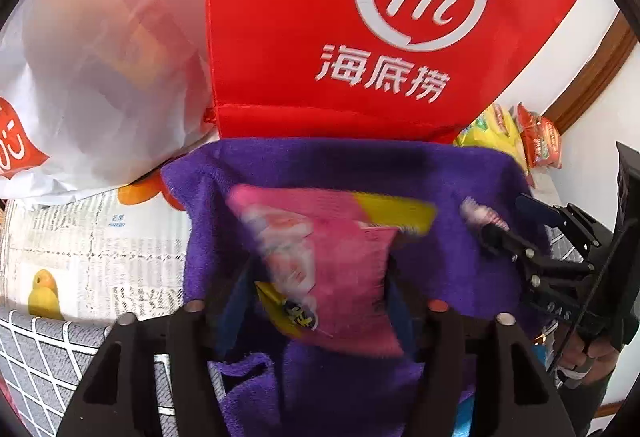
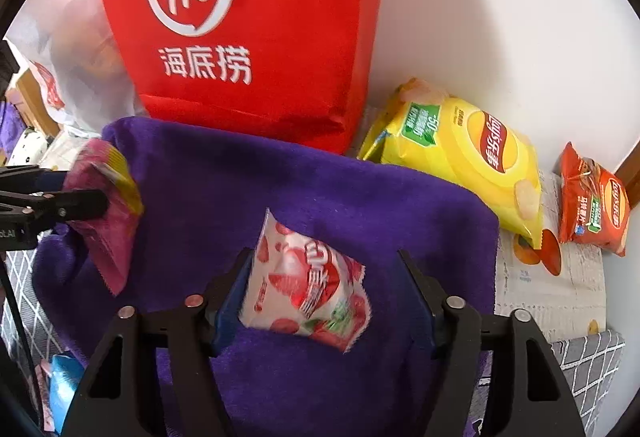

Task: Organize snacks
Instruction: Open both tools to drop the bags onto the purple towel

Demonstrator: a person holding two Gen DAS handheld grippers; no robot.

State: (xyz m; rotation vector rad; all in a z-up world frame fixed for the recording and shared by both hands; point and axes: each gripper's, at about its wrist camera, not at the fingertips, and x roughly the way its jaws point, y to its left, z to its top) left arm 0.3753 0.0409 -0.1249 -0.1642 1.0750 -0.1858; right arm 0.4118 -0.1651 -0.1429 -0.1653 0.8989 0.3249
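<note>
A pink packet point(image 1: 320, 269) is clamped in the left gripper point(image 1: 316, 301) above the purple towel point(image 1: 420, 173). A strawberry packet point(image 2: 308, 285) lies between the spread jaws of the right gripper point(image 2: 324, 297), touched only by the left pad. Slippage is judged likely if that grip is closed off-centre. Chips point(image 2: 464, 153) lie beside the red bag point(image 2: 248, 17).

1. Surface: covered by a fruit-printed cloth point(image 2: 548, 289) and a grey lattice-patterned fabric point(image 1: 44, 353).
2. Laid on it: purple towel point(image 2: 320, 197), red bag point(image 2: 248, 37), white plastic bag point(image 1: 100, 77), yellow chip bag point(image 2: 472, 153), red chip bag point(image 2: 592, 205).
</note>
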